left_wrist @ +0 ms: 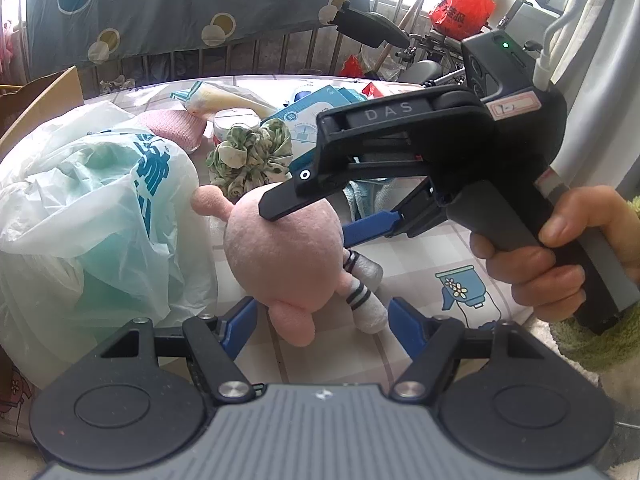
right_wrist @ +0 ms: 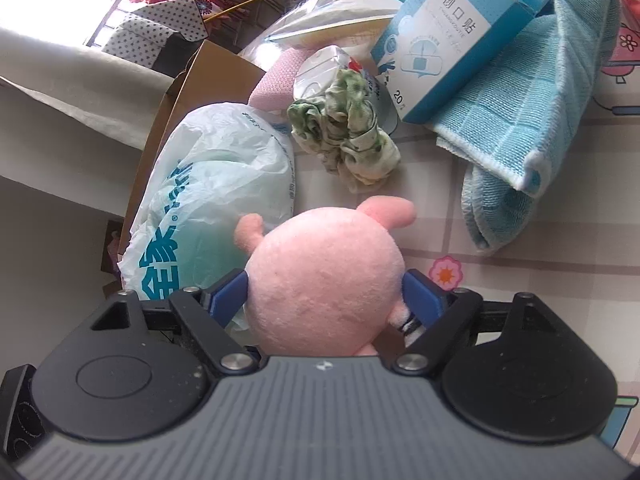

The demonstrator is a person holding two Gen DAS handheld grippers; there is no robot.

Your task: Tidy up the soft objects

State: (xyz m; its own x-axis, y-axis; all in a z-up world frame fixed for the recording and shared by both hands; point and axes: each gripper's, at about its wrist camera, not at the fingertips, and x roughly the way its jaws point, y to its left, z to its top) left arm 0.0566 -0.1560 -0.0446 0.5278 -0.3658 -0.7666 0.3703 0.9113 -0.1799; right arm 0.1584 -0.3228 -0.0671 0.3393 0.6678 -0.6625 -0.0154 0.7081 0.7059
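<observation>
Right gripper (right_wrist: pixel 326 294) jaws clasp pink plush (right_wrist: pixel 324 280).

Plush (right_wrist: pixel 324 276) lay on the table (right_wrist: pixel 520 240), between the right gripper's (right_wrist: pixel 326 292) fingers (right_wrist: pixel 226 292). Bag (right_wrist: pixel 208 184) just left of the plush, touching it, with a carton (right_wrist: pixel 176 92) behind the bag. Scrunchie (right_wrist: pixel 344 136) beyond the plush, apart from it. Box (right_wrist: pixel 452 36) behind the scrunchie, leaning on a towel (right_wrist: pixel 516 120) to its right. In the left wrist view, left gripper (left_wrist: pixel 324 328) sat near the plush, fingers (left_wrist: pixel 240 328) either side of its lower end, not touching; right gripper came in from the right over the plush.
</observation>
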